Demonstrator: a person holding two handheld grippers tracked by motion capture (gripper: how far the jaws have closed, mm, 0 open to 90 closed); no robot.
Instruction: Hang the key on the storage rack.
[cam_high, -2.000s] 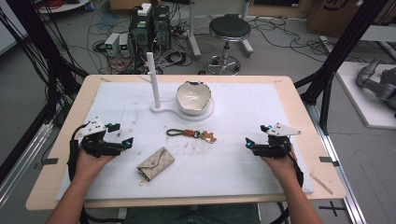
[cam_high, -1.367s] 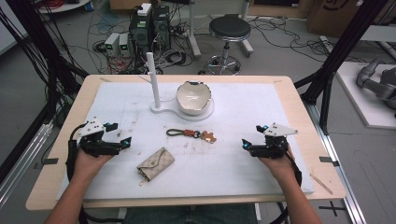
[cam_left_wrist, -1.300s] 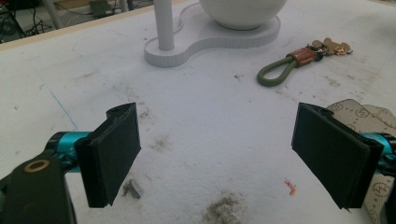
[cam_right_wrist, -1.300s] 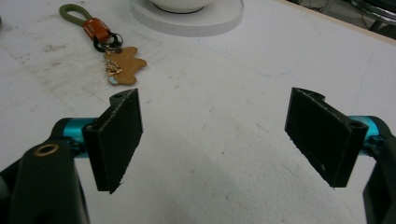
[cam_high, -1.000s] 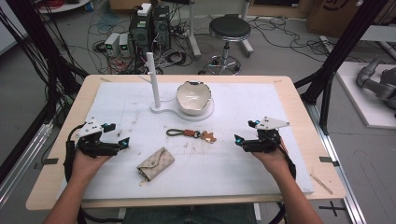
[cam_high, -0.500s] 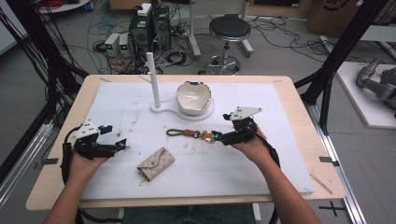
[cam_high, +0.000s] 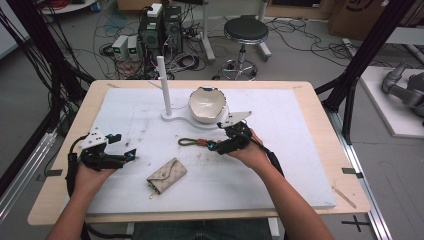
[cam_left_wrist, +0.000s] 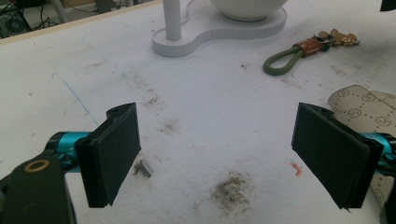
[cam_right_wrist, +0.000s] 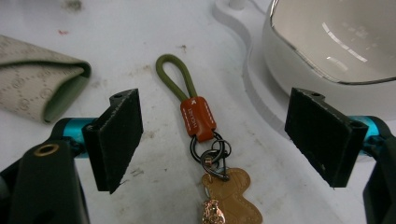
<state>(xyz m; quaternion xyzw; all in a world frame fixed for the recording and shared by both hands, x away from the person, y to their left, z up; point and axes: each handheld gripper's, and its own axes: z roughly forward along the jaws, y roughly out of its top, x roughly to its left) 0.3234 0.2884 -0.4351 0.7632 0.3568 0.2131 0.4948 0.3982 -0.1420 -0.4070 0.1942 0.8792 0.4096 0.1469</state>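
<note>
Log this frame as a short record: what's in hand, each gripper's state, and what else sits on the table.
work in hand: right gripper over the keychain, jaws either side of it, not closed
keychain: green loop, orange tab, rings and a tan charm, flat on the mat
left gripper: open, holding nothing, near the mat's left edge
key pouch: patterned, lying between the two hands
bowl: white, on a white stand with a post

— What do the tools look like?
— Each hand-held gripper, left (cam_high: 131, 155) and right (cam_high: 214, 146), is black with teal fittings, a grey three-cornered plate on top and a black cable.
— Up close?
— Flat black jaws, a brass-ringed hole. Forearms bare.
</note>
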